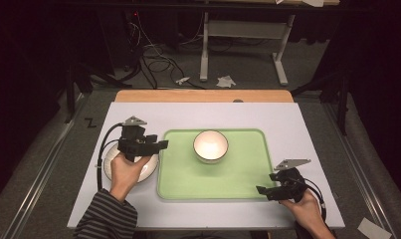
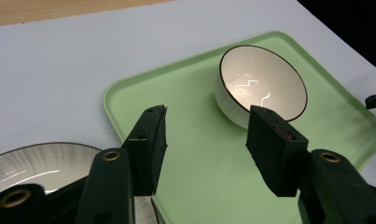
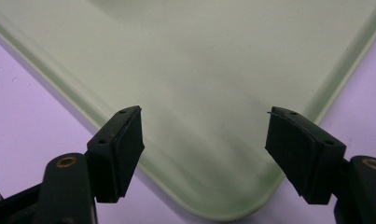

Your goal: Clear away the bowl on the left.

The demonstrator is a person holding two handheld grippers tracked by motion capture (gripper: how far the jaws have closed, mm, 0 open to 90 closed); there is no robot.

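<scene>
A white bowl [image 1: 210, 146] with a dark rim stands upright on the far middle of a light green tray [image 1: 238, 179]. A white plate [image 1: 149, 172] lies on the table just left of the tray. My left gripper [image 1: 158, 142] hovers over the plate, open, with its jaws pointing right toward the tray. In the left gripper view the gripper [image 2: 206, 116] has nothing between its jaws, and the bowl [image 2: 265, 84] sits beyond them on the tray [image 2: 199, 182], with the plate [image 2: 41, 163] at lower left. My right gripper [image 1: 266, 183] is open at the tray's near right corner. In the right gripper view the gripper [image 3: 204, 121] straddles that tray [image 3: 199, 70] corner without touching it.
The tray rests on a white table top [image 1: 138, 112] with a wooden strip [image 1: 203, 95] along its far edge. Beyond it are a dark floor, cables and a desk frame [image 1: 204, 50]. A person's striped sleeve [image 1: 108, 214] enters at bottom left.
</scene>
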